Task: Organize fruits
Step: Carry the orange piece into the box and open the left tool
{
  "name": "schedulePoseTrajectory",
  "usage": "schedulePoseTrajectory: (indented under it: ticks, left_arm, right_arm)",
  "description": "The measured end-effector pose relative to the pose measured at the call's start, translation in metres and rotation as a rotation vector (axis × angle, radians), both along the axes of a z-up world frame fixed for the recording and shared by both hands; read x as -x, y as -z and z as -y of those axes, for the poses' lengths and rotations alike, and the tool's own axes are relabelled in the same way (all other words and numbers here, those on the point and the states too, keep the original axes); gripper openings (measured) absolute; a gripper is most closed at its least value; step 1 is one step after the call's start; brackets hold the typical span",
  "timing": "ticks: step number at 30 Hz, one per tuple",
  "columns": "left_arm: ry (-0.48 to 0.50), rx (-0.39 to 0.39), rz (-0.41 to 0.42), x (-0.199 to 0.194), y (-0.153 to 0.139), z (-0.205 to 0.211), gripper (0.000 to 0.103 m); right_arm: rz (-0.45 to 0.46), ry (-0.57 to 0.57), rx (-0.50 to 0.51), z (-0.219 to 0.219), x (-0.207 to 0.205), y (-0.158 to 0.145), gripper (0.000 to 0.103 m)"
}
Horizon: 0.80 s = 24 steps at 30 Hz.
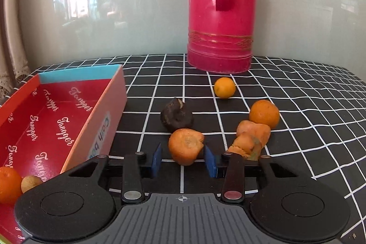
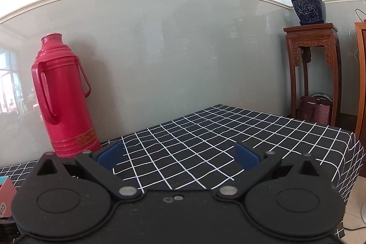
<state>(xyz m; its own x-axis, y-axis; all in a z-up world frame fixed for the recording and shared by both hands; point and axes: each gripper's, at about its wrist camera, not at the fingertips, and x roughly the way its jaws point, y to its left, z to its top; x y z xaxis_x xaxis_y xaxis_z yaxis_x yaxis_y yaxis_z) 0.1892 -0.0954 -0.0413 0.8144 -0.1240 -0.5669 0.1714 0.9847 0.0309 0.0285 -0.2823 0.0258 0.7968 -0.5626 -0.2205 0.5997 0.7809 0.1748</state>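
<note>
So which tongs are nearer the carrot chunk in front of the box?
Left. The left tongs are closed around the carrot chunk. The right tongs stand open over bare tablecloth, with no carrot in their view.

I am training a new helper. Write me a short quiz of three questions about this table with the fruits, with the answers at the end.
1. True or false: the right gripper holds a fruit.
2. What sits between the pads of the left gripper? A: a dark bulb. B: a carrot chunk. C: a small yellow fruit.
3. Fill in: the box now holds ___ items.

Key
1. False: it is open over the cloth, with nothing between its pads.
2. B: the left gripper is shut on the carrot chunk.
3. Two: an orange and a tan fruit.
</note>
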Motion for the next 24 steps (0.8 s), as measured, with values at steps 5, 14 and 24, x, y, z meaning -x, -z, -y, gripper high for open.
schedulePoseTrajectory:
  ticks: [5, 14, 24]
  left_arm:
    - [-0.015, 0.003, 0.036, 0.006, -0.003, -0.002, 0.03]
    - [-0.144, 0.024, 0.242, 0.037, -0.032, -0.031, 0.03]
    - [-0.459, 0.151, 0.123, 0.02, -0.041, -0.118, 0.03]
  right_arm:
    - [0.002, -0.013, -0.005, -0.001, -0.001, 0.0, 0.097]
    - [0.003, -0.041, -0.004, -0.009, -0.003, 0.0, 0.097]
    - [-0.037, -0.119, 0.033, -0.034, -0.016, 0.003, 0.097]
